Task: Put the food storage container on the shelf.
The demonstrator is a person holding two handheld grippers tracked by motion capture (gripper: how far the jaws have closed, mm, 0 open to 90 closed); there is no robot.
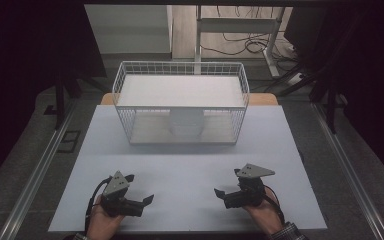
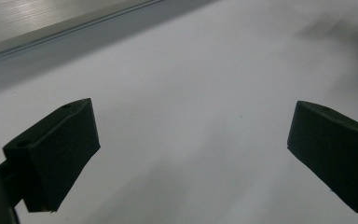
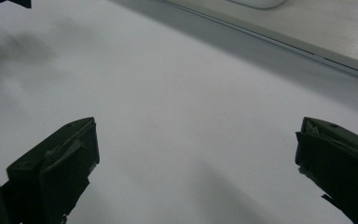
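Left gripper (image 1: 139, 186) low in the lower left of the high view, jaws spread wide, nothing between them; in the left gripper view just pale table (image 2: 191, 93) between the two black pads. Right gripper (image 1: 224, 186) in the lower right, likewise wide open and empty, pointing inward toward its twin, well apart from it. Both resting on or just above the table near the bottom edge; contact hard to tell.

Further up, centre frame: a white wire basket (image 1: 180, 67) on the table's far half, well apart from both grippers. Inside it, at the lower level under a flat white shelf, a round white object (image 1: 186, 124), perhaps a bowl or lid; shape blurred by the mesh.

Probably rigid, smooth and light, maybe ceramic or plastic, so likely slippery and possibly breakable. Best gripped at the rim or a thin edge rather than across the broad curved body. Reach hampered by the wire wall and the shelf above.
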